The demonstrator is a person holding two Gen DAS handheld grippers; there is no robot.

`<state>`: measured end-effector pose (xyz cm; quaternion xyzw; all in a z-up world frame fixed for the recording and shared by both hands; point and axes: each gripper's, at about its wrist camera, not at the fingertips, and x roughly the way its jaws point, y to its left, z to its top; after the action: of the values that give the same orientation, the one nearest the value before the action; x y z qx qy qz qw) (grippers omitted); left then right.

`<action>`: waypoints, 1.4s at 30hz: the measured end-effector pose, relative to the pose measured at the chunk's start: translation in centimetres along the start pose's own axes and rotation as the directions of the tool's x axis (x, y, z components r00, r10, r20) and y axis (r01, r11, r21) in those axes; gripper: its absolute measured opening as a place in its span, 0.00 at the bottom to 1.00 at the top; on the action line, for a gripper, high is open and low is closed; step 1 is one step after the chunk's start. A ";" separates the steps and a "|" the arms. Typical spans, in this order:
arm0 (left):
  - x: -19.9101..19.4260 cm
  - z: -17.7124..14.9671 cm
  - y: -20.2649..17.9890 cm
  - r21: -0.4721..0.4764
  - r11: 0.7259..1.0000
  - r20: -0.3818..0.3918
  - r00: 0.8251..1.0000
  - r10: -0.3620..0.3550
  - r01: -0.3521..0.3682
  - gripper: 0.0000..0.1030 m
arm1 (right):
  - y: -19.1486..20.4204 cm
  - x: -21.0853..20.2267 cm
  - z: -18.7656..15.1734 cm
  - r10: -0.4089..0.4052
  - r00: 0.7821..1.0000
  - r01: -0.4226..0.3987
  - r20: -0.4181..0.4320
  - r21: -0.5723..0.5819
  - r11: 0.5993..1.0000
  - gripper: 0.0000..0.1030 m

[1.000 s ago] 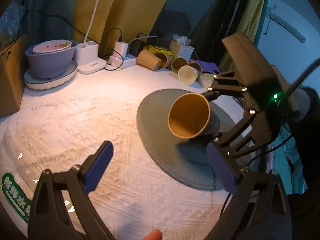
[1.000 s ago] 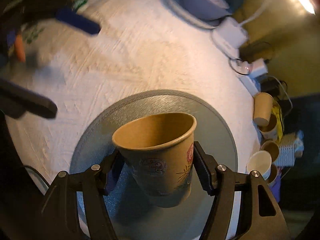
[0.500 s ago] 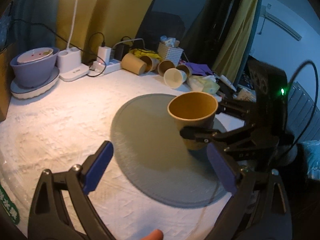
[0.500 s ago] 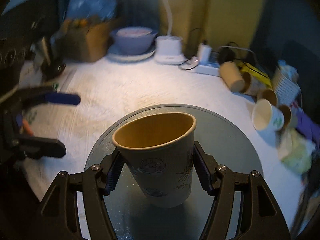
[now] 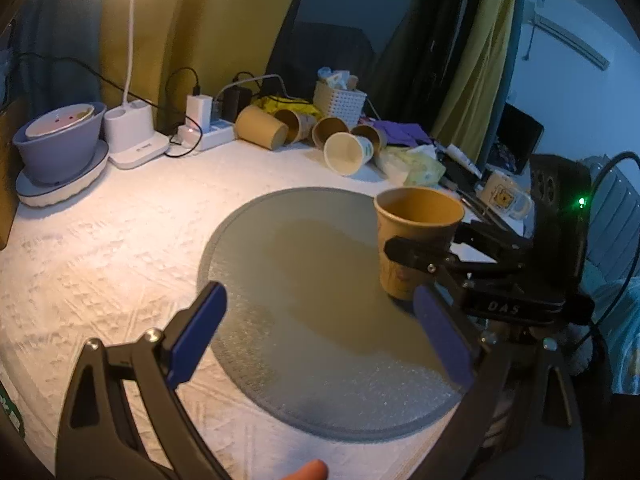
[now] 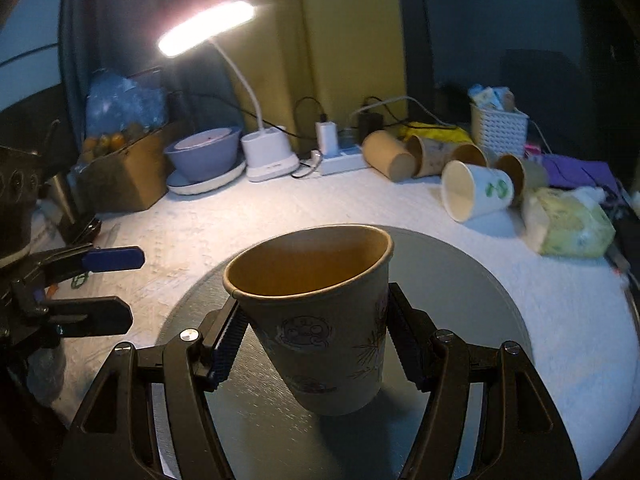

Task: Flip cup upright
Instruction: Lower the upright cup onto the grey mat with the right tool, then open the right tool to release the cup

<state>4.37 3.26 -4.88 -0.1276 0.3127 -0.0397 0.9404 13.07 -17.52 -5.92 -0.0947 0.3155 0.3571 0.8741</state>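
Our right claw (image 6: 316,344) pinches the brown paper cup (image 6: 316,312) by its side walls, mouth up and its long axis close to vertical, leaning only slightly, with the base at or just above the grey round mat (image 5: 304,280) on the white surface (image 5: 100,232); we cannot tell whether it touches. Our left claw (image 5: 320,332) hangs spread and empty beside the mat, so we judge the release falls to the right hand.
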 end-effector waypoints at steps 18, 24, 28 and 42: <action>1.4 -0.4 -3.6 0.058 0.998 0.000 1.000 0.026 -0.025 0.93 | -1.9 -1.8 -2.8 -0.083 0.996 0.081 0.029 0.062 0.995 0.69; 1.6 -0.7 -4.5 0.081 0.996 0.003 0.999 0.042 -0.042 0.93 | -2.3 -2.5 -3.4 -0.095 0.995 0.093 0.024 0.071 0.993 0.70; 1.7 -1.1 -5.0 0.096 0.994 0.007 0.999 0.053 -0.053 0.93 | -2.3 -3.3 -4.0 -0.103 0.995 0.101 0.016 0.075 0.992 0.71; -0.8 -2.0 -6.3 0.108 0.991 0.088 0.994 0.069 -0.078 0.93 | -0.5 -6.2 -4.8 -0.143 0.990 0.142 0.001 0.065 0.988 0.71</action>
<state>2.60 -3.14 -4.30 -0.0649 0.2749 -0.0169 0.9591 7.72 -23.28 -5.90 -0.0875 0.3166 0.2836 0.9009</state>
